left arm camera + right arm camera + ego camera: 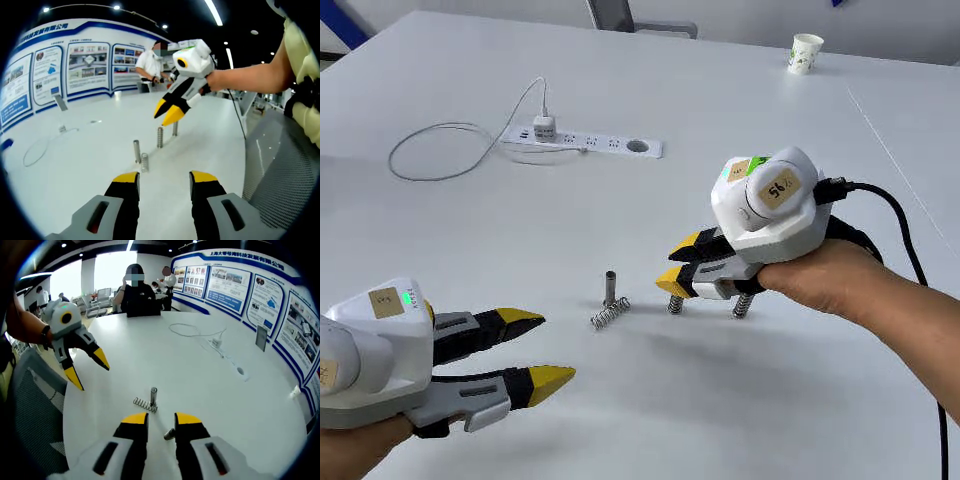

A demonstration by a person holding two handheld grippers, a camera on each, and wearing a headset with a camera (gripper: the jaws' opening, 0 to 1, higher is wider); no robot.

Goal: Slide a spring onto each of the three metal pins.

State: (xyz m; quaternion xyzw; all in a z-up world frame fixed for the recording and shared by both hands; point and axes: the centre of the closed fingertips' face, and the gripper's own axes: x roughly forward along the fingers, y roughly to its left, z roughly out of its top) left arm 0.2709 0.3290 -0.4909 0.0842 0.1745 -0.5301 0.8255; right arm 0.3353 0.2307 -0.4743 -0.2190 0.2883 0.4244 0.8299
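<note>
Left gripper (555, 347) wide open, empty, right gripper (667, 265) narrowly parted, empty, above two sprung pins (675, 303); loose spring (610, 314) lies mid-table (470, 250) beside bare pin (610, 288), so pinch one end, stand it up, thread down coaxially.

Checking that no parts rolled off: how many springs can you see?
3. One spring lies loose beside the bare pin. Two stand upright under the right gripper, one nearer that pin, one farther, seemingly on pins. More could hide behind it.
</note>
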